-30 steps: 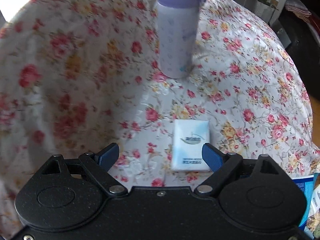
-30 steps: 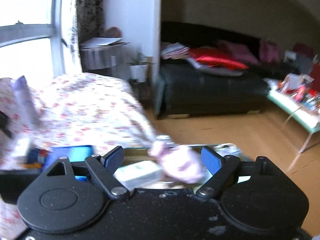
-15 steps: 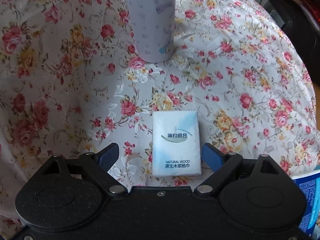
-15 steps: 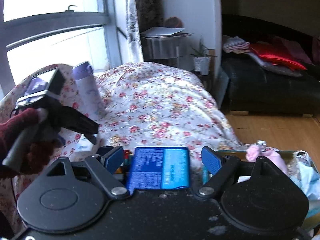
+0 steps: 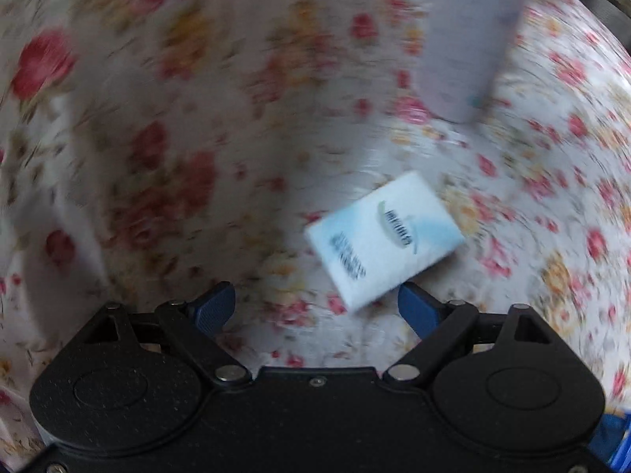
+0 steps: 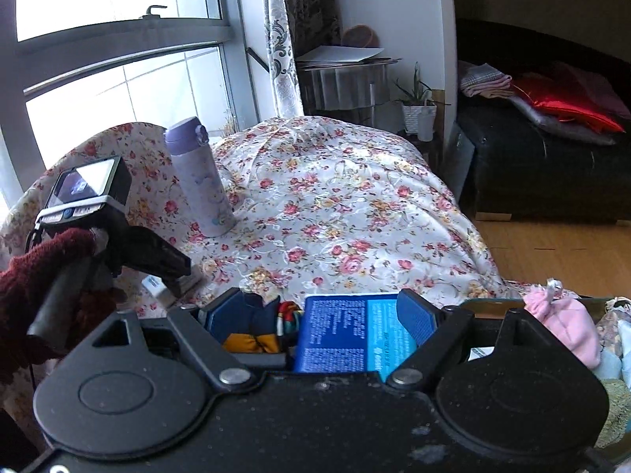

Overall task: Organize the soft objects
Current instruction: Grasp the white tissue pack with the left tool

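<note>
Lower and closer now, the left gripper (image 5: 313, 307) has dropped toward the tissue pack (image 5: 384, 238), and the wrist has rolled, so the pack that sat square between the fingers half a second ago now lies skewed, up and to the right of the claw's centre. Its near corner sits just beside the right blue pad (image 5: 418, 311); the left pad is well apart from it. The jaws are closing, but nothing is pressed yet: the pads grip no part of the pack, which lies flat on the floral cloth (image 5: 177, 157). Ahead of the claw and to the right stands the purple bottle (image 5: 471, 39), blurred by the motion.

From the right wrist view, the left gripper (image 6: 173, 276) points steeply down over the pack (image 6: 155, 285), held by a hand in a dark red glove (image 6: 43, 272). The right gripper (image 6: 321, 317) has swung round to face the bed; its jaws stand wide and empty, hovering over a blue packet (image 6: 347, 335) and a bundle of coloured fabric (image 6: 256, 329). A pink soft item (image 6: 568, 327) lies to the claw's right.

Judging by this, the pick of the tissue pack is in hand but off-centre; closing now would probably catch only a corner, so the claw likely needs to shift right or turn first.
</note>
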